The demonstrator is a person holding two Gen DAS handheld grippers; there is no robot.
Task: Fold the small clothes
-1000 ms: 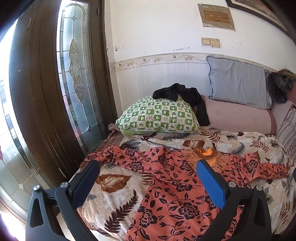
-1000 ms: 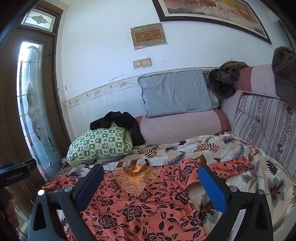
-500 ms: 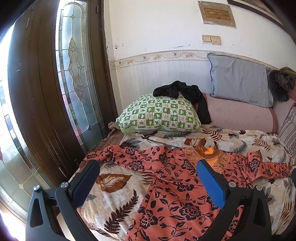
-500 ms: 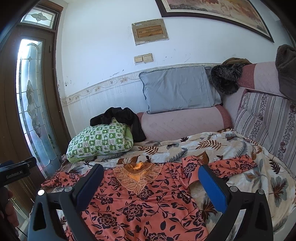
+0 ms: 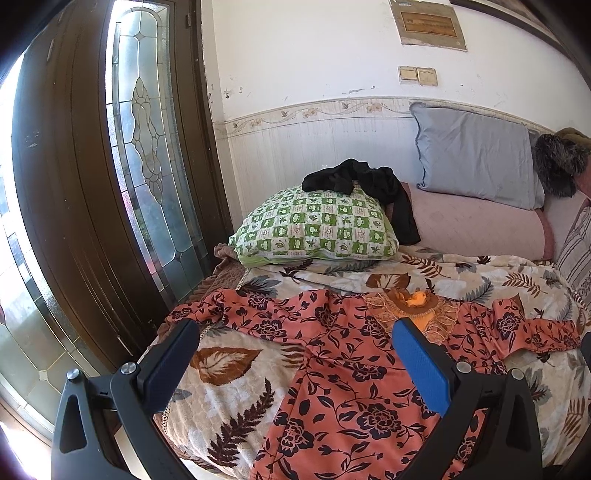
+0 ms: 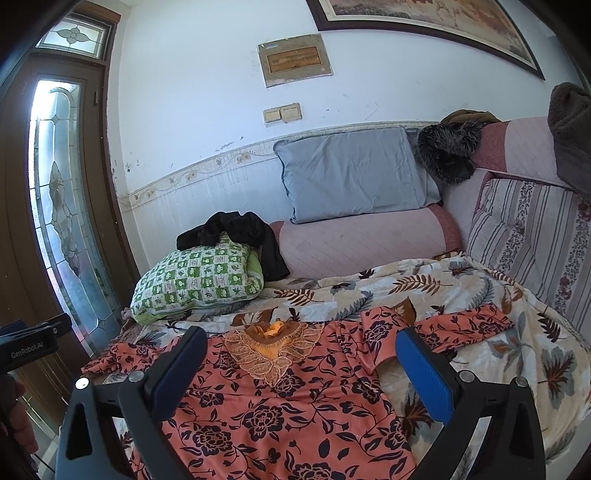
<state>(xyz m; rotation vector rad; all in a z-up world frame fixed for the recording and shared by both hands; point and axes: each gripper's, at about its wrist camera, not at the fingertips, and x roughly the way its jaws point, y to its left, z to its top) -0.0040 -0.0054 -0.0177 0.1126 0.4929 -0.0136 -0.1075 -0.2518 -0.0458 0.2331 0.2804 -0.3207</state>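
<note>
Both grippers, left (image 5: pixel 295 343) and right (image 6: pixel 301 350), hover level above floral top (image 6: pixel 280 406), jaws spread, empty.

1 floral garment (image 6: pixel 280 410) – 2 pillows: green-checked (image 6: pixel 195 282), grey (image 6: pixel 354 173) – 1 black garment (image 6: pixel 240 230).

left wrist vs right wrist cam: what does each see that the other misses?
Left wrist only: the salmon floral garment's left sleeve fully laid out by the stained-glass door.

Right wrist only: the striped cushion, the dark-framed painting, the other gripper's black body at the left edge.

Both: the garment spread flat on the leaf-print blanket, green checked pillow, grey pillow. Left gripper and right gripper are open, holding nothing.
</note>
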